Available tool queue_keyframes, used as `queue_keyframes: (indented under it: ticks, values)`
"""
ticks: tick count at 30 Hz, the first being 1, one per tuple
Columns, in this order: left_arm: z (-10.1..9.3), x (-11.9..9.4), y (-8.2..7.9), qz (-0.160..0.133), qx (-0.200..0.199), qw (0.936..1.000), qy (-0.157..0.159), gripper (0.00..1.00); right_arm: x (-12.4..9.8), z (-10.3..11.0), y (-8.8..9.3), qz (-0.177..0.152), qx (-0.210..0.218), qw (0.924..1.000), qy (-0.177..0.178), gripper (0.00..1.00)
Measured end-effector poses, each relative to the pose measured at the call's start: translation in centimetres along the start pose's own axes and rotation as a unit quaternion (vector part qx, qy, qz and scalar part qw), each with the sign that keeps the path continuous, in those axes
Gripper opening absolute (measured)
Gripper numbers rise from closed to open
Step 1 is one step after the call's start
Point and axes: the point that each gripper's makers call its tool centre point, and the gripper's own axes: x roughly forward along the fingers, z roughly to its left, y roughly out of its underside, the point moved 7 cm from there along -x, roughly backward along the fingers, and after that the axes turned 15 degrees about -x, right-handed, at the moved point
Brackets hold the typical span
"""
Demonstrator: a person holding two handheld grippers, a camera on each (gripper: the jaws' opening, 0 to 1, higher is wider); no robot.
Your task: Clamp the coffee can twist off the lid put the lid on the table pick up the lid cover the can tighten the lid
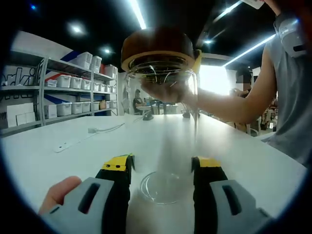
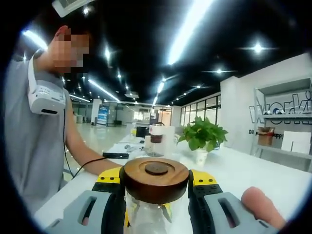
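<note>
Clear glass forms the coffee can (image 1: pixel 163 141), which is standing upright on the white bench (image 1: pixel 73 161). The left tool (image 1: pixel 162 168) is flanking the can's base, one jaw on each side; contact with the glass cannot be judged. A brown wooden lid (image 2: pixel 156 178) is sitting on the can's mouth, and the right tool (image 2: pixel 156 187) is bracketing the lid with its jaws close against the rim. A potted plant (image 2: pixel 202 136) is standing farther along the bench. A person in a grey sleeveless top (image 2: pixel 29 146) is sitting beside the bench.
</note>
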Motion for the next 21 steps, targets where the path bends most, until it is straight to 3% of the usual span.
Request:
queue_keyframes:
  ticks: [13,16,21]
  values:
    - [-0.22,0.06,-0.02,0.000,-0.001,1.0000,0.000,0.40,-0.05,0.21,0.10,0.001,0.014,0.9999,0.006,0.46]
    - [-0.26,0.06,-0.01,0.000,-0.001,1.0000,0.000,0.40,-0.08,0.32,-0.17,0.004,-0.003,0.9999,0.009,0.47]
    - [-0.25,0.09,-0.01,0.001,0.000,1.0000,0.001,0.40,-0.08,0.08,-0.59,-0.012,0.013,0.9995,0.026,0.59]
